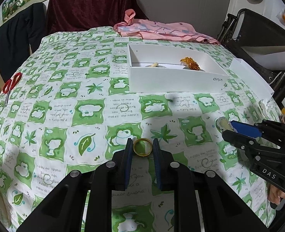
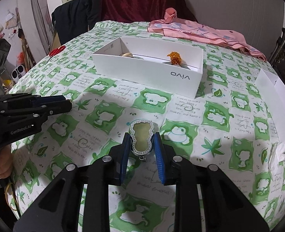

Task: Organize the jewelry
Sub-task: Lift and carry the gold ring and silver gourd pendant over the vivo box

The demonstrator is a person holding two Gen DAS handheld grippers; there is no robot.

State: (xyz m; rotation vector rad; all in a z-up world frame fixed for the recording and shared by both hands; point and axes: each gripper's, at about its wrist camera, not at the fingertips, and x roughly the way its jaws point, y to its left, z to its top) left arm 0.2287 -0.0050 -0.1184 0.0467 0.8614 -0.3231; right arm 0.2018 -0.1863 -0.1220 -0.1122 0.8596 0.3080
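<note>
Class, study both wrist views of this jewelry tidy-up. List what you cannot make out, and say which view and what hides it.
- White box floor, both views: the near wall hides what the amber beads and cream piece rest on.
- Left gripper on the gold ring, left view: contact unclear; right view, ring hidden behind fingers.
- Right gripper on the pendant: grip unclear.
- Second white box, both views: cut by the edge.
</note>
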